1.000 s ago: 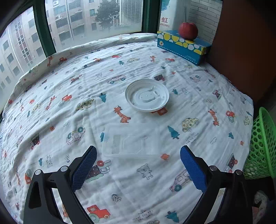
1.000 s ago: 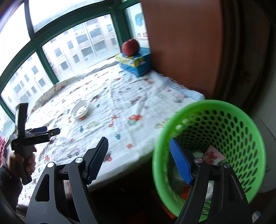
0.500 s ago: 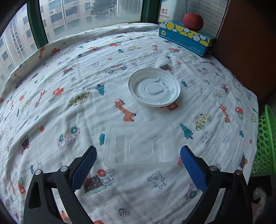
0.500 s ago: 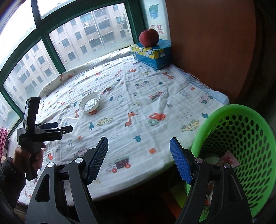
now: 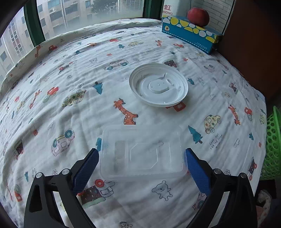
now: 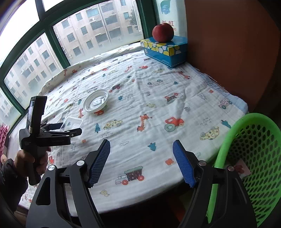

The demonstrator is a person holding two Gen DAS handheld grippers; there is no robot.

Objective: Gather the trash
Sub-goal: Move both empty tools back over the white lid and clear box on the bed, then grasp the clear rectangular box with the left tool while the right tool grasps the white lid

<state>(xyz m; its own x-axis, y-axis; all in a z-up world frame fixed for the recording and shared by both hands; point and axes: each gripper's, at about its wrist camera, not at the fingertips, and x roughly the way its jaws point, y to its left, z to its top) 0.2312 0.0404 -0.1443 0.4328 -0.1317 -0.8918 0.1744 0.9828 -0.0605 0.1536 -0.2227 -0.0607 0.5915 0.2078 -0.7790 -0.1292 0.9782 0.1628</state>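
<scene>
A clear plastic food-box lid (image 5: 142,152) lies flat on the printed cloth (image 5: 70,84), with a white round plastic lid (image 5: 159,86) beyond it. My left gripper (image 5: 140,168) is open, its blue pads on either side of the clear lid's near end, not closed on it. In the right wrist view the left gripper (image 6: 59,129) hovers at the clear lid (image 6: 72,122), with the white lid (image 6: 95,103) behind. My right gripper (image 6: 141,161) is open and empty above the cloth's near edge, beside the green mesh basket (image 6: 252,157).
A blue tissue box (image 5: 189,33) with a red apple (image 5: 198,16) on it stands at the far right corner against a brown panel. Windows run along the back. The basket (image 5: 274,149) stands off the cloth's right edge and holds some scraps.
My left gripper has moved forward and down until the clear lid sits between its pads. My right gripper has swung left from over the basket to over the cloth's edge.
</scene>
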